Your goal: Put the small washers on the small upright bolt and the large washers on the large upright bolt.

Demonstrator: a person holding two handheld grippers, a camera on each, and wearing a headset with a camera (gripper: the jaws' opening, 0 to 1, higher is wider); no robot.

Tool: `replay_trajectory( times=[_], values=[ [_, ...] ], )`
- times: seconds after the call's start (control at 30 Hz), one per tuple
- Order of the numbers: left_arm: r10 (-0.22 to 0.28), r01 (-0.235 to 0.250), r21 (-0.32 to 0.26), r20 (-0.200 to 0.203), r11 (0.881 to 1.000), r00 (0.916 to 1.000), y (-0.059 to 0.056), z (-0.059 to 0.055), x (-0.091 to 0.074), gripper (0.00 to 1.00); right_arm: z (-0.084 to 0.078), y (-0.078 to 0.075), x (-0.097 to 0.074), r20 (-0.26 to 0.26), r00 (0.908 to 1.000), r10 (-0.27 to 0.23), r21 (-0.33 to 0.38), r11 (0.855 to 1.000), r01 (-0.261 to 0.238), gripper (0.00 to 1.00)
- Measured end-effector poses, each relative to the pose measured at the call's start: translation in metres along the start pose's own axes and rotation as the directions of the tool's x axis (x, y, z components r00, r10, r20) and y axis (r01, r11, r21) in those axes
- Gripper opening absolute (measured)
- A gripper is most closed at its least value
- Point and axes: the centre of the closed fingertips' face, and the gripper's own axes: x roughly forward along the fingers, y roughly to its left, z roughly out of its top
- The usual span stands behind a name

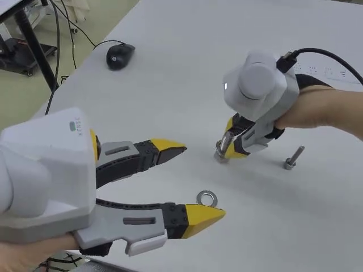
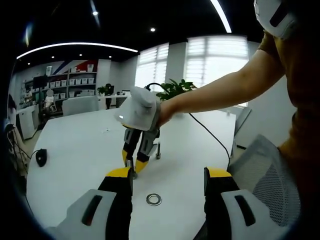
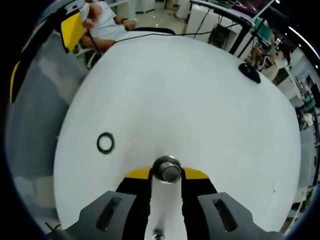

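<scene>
While the large bolt (image 1: 220,153) is clamped upright by the right tool (image 1: 229,146), the left tool (image 1: 204,181) is held open at the near washer (image 1: 207,198), which could be skidded across the bench (image 1: 170,85) if pinched flat.

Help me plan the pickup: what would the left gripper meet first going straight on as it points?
Probably the washer, flat on the table just ahead between its open jaws; beyond it, the right gripper shut on a bolt. Its height above the table is unclear.
</scene>
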Motion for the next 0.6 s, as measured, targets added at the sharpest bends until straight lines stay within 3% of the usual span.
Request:
replay_trajectory(
  times=[0.27, 0.6],
  values=[
    [0.007, -0.007, -0.004, 0.001, 1.000, 1.0000, 0.0030, -0.0012, -0.0011, 0.57, -0.0023, 0.0003, 0.0117, -0.004, 0.9999, 0.009, -0.003, 1.000, -0.009, 0.23],
    [0.010, -0.010, -0.001, 0.001, 1.000, 0.9999, 0.0023, -0.0013, -0.0030, 0.56, 0.0015, 0.0048, 0.0033, 0.033, 0.9994, -0.007, -0.002, 1.000, 0.007, 0.24]
  ],
)
